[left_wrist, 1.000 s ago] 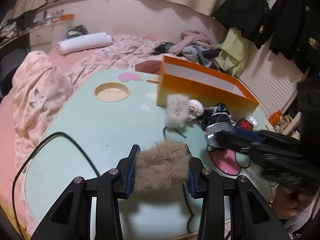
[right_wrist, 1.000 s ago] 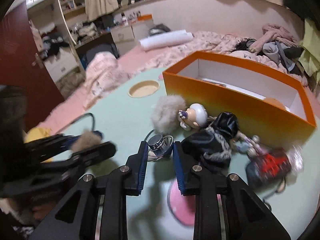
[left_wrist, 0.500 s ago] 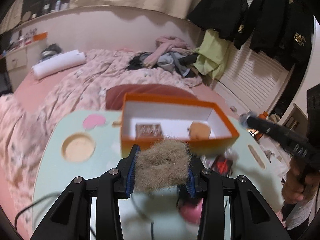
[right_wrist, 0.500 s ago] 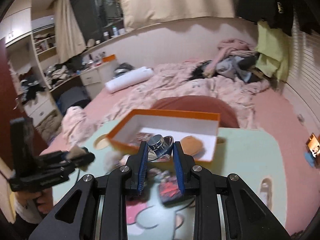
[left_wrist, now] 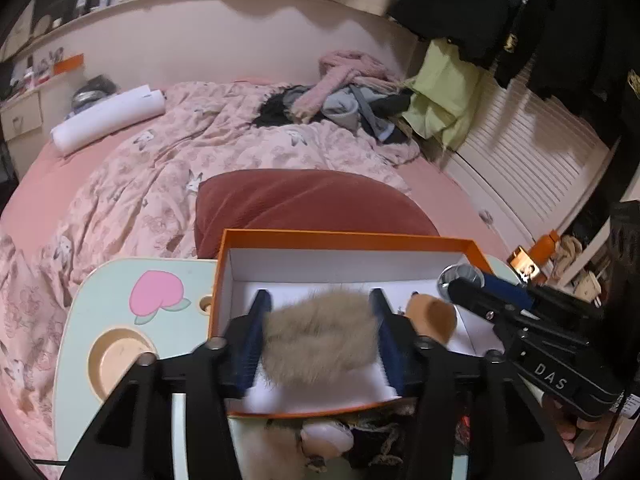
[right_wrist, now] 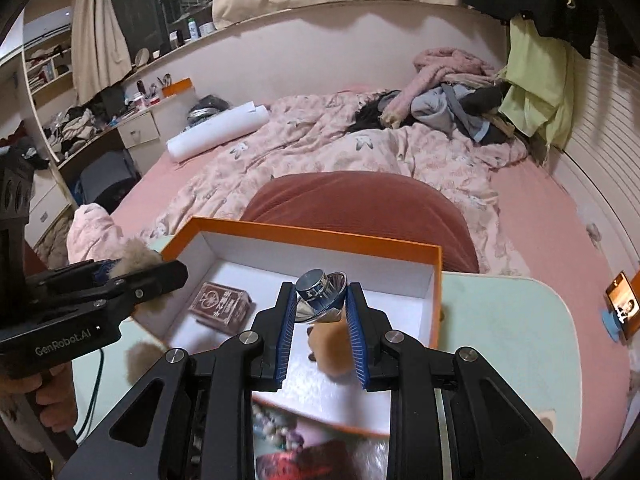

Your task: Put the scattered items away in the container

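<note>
An orange box (left_wrist: 344,237) with a white inside stands on the mint table (left_wrist: 120,272); it also shows in the right wrist view (right_wrist: 304,236). My left gripper (left_wrist: 320,336) is shut on a tan fur pompom (left_wrist: 320,340), held over the box. My right gripper (right_wrist: 320,312) is shut on a shiny metal piece (right_wrist: 320,292), held over the box's right part; it shows in the left wrist view (left_wrist: 460,276). Inside the box lie a dark red card box (right_wrist: 222,306) and a tan plush (left_wrist: 432,316).
A doll (left_wrist: 326,438), another fur puff (left_wrist: 264,452) and a red item (right_wrist: 296,460) lie on the table just in front of the box. A round cup recess (left_wrist: 116,360) is at the table's left. A dark red cushion (left_wrist: 312,204) and the bed lie behind.
Both grippers have risen from the table and moved forward over the open box, each still carrying its item. The left gripper now shows at the box's left in the right wrist view.
</note>
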Motion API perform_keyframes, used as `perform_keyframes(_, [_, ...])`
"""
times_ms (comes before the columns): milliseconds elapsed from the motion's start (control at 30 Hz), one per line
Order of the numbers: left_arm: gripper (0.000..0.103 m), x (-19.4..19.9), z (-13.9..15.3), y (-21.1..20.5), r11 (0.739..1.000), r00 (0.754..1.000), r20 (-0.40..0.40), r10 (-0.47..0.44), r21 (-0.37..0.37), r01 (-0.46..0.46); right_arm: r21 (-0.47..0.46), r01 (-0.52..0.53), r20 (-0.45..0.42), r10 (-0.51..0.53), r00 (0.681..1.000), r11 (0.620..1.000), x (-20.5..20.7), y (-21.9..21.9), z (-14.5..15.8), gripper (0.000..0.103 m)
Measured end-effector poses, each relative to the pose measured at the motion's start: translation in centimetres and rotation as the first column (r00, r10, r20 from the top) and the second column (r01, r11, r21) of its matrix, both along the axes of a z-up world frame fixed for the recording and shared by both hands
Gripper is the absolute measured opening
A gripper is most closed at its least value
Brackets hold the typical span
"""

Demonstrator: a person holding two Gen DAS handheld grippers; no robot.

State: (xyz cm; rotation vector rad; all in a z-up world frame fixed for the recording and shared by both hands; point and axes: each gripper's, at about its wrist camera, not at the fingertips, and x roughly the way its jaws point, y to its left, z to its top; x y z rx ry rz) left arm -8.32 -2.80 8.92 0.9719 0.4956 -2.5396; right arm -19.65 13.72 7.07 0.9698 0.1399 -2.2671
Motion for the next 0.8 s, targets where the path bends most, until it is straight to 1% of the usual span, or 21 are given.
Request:
perform_keyframes(67, [0.056,0.4,-0.1,-0.1,1.0,1.0,-0.009,0.008,0.017,-0.008,-0.008,-0.016,0.05,0.016,0.999,1.0,-0.8,-0.2,-0.6,0.027])
perform_keyframes(133, [0.066,0.7,0.0,0.0,1.0,1.0,-0.014,0.007,0.021,-0.007,-0.006,-0.025,0.089,0.026,0.996,1.0,-1.2,-0.2,-1.0,0.028])
perform_keyframes(200, [0.069,1.4,0.1,0.2,1.0,1.0,-0.013,0.023,0.007,-0.023,-0.003,-0.014,0.083,0.014,0.996,1.0,-0.7,0.2,-1.2,0.034])
perform_keyframes(233, [0.071,1.6,0.1,0.3,1.0,1.0,-0.011,0.027,0.004,-0.027,-0.004,-0.007,0.078,0.007,0.997,1.0,-0.4,0.3,-1.2,0.041])
perform_keyframes(267, [0.073,1.9,0.1,0.4,0.999,0.999,-0.007,0.032,0.003,-0.032,-0.008,0.001,0.073,0.0,0.997,1.0,0.0,0.6,-1.1,0.051])
perform_keyframes(300, [0.077,2.3,0.1,0.6,0.999,0.999,0.004,0.038,0.006,-0.038,-0.016,0.01,0.078,-0.008,0.997,1.0,0.3,1.0,-1.1,0.058])
perform_keyframes(333, [0.078,2.7,0.0,0.8,0.999,0.999,0.014,0.039,0.009,-0.039,-0.029,0.02,0.095,-0.017,0.995,0.999,0.5,1.4,-1.0,0.07])
perform_keyframes(400, [0.078,3.6,-0.1,1.4,1.0,0.999,0.018,0.029,0.004,-0.029,-0.083,0.022,0.133,-0.011,0.991,0.996,1.4,2.4,-0.7,0.071])
perform_keyframes(500, [0.078,5.4,-0.2,2.6,0.999,0.999,0.026,0.033,-0.031,-0.032,-0.112,0.022,0.14,-0.006,0.99,0.993,2.9,3.4,-0.2,0.071])
perform_keyframes(633, [0.079,8.5,0.0,4.5,0.998,1.0,-0.01,0.025,-0.064,-0.025,-0.097,0.023,0.043,-0.019,0.999,0.995,7.1,4.9,0.7,0.071])
perform_keyframes(733, [0.08,10.2,-0.5,5.7,0.997,1.0,-0.002,0.03,-0.069,-0.03,-0.075,0.011,-0.01,-0.012,1.0,0.997,9.8,5.5,0.6,0.071])
perform_keyframes(800, [0.081,11.1,-1.2,6.6,0.997,1.0,0.01,0.027,-0.068,-0.026,-0.055,0.013,-0.026,-0.015,1.0,0.998,11.1,5.8,0.1,0.071])
